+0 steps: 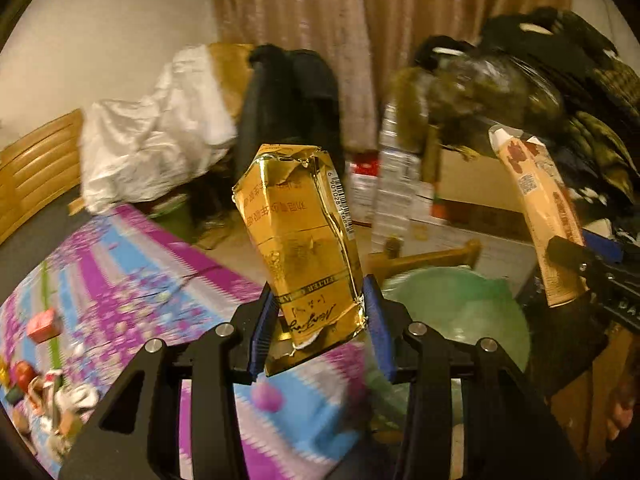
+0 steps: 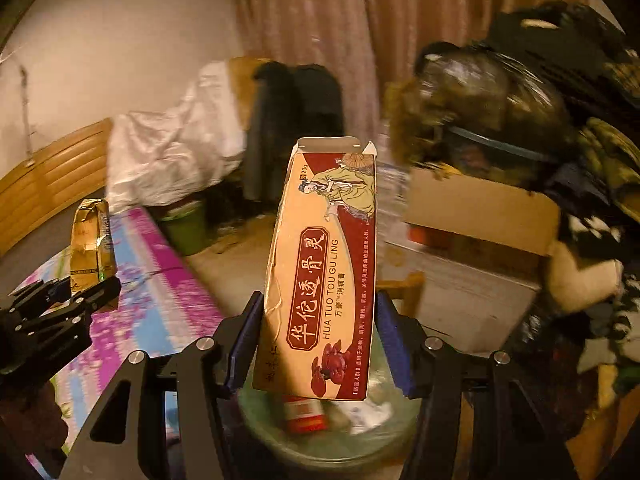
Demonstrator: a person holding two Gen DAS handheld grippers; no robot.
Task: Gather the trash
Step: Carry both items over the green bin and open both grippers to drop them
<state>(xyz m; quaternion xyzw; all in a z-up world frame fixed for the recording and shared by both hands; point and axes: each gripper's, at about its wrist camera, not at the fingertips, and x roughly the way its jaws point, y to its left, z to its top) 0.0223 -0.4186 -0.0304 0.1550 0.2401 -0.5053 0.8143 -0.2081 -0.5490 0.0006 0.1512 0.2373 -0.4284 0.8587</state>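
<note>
We see our left claw (image 1: 320,332) clenched on a crumpled gold packet (image 1: 298,236), above the edge of the desk (image 1: 160,264). Our right claw (image 2: 316,340) grips a long medicine box (image 2: 324,268) upright over the green bin (image 2: 332,440), where some trash lies.

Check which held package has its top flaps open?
The tall tan ointment carton in the right tongs: its top flaps stand open. The crumpled gold pack in the left tongs has none.
</note>
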